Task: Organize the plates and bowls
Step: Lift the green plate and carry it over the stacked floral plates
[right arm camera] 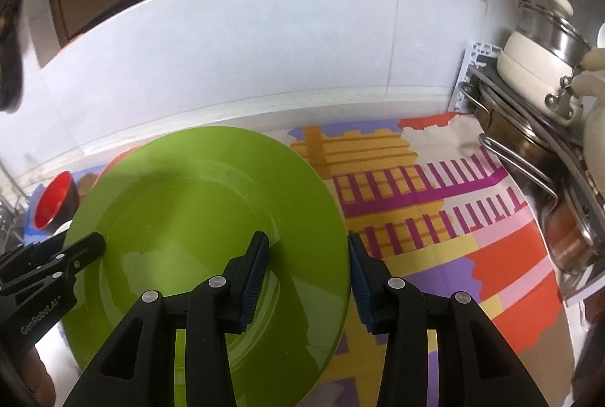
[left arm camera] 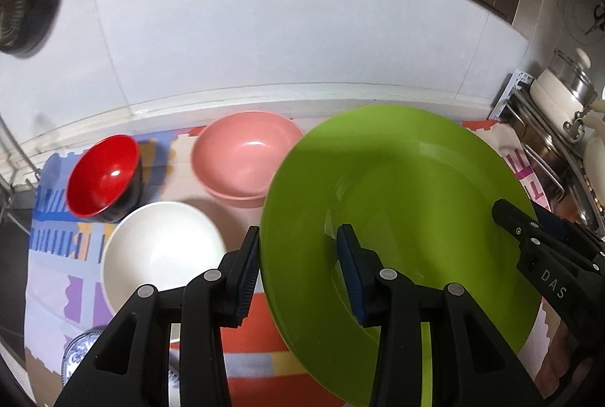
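In the left wrist view, a red bowl (left arm camera: 104,176) sits at centre left, a white bowl (left arm camera: 162,252) below it, a pink bowl (left arm camera: 245,157) mid-frame. Right of them the green plate (left arm camera: 397,218) is held tilted above the patterned cloth (left arm camera: 53,240), the left gripper (left arm camera: 300,274) clamped on its left rim and the right gripper (right arm camera: 308,278) clamped on its right rim. Pots (right arm camera: 544,66) stand at far right.
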### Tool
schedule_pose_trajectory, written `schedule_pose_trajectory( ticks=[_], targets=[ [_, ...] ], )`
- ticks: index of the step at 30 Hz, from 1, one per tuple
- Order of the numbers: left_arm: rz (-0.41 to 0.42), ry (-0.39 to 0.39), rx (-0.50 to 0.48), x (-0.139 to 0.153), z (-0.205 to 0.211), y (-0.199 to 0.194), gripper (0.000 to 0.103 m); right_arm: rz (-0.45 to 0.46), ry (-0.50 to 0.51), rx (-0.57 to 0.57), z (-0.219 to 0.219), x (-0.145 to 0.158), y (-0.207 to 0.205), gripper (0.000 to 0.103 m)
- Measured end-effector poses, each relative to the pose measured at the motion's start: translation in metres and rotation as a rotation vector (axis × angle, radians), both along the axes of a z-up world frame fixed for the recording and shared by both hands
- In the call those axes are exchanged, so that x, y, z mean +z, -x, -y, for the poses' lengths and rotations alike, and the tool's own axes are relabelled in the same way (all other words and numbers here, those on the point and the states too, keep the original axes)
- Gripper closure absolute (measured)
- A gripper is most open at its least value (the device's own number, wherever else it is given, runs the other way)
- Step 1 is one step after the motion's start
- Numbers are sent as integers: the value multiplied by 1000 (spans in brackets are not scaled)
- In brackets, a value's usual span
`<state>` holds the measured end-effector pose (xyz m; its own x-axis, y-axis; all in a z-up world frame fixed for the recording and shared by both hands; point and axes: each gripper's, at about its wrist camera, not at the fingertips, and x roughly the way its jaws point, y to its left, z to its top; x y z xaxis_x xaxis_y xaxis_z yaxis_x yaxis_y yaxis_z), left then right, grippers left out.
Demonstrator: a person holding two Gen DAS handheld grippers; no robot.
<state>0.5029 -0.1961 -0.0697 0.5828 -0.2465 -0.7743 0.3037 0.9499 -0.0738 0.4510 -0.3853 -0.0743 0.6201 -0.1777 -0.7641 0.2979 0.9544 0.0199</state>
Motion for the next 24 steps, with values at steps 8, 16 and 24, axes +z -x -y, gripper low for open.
schedule_pose_trajectory(
  ticks=[8, 16, 24],
  targets=[
    [23, 20, 27, 12, -38, 22, 63, 31, 18, 23, -31, 19, 18, 60],
    [29, 24, 55, 15, -80, 41, 63, 37, 30, 47, -71, 29, 33, 60],
    [44, 22, 79, 19, -126, 62, 63, 40, 29, 70, -117, 32, 50, 60]
  ],
)
